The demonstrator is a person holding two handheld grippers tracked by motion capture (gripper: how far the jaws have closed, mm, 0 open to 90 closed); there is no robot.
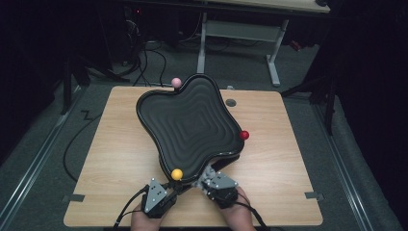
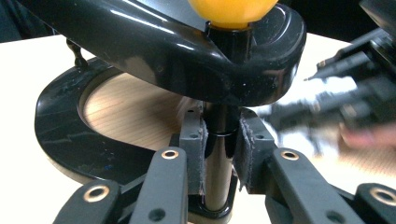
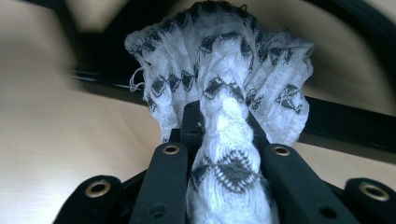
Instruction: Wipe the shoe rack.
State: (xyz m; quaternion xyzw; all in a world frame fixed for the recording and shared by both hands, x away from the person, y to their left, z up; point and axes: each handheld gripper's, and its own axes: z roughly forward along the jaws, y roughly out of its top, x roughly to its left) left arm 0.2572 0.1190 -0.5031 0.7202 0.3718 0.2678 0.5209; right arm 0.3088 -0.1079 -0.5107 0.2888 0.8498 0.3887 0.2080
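While the left gripper (image 2: 222, 154) is clamping the black post under the yellow ball (image 1: 177, 173) at the lower centre of the high view, steadying the wavy black tray (image 1: 192, 122), the right gripper (image 3: 223, 135) is gripping a bunched white zigzag cloth (image 3: 219, 70) beside the tray's near edge. Judging by this, wiping is only starting; the tray's surface remains to be covered.

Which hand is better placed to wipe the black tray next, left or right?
Right. The right gripper is shut on the cloth beside the tray, so it can likely wipe at once. The left gripper is clamped on the post under the yellow ball.
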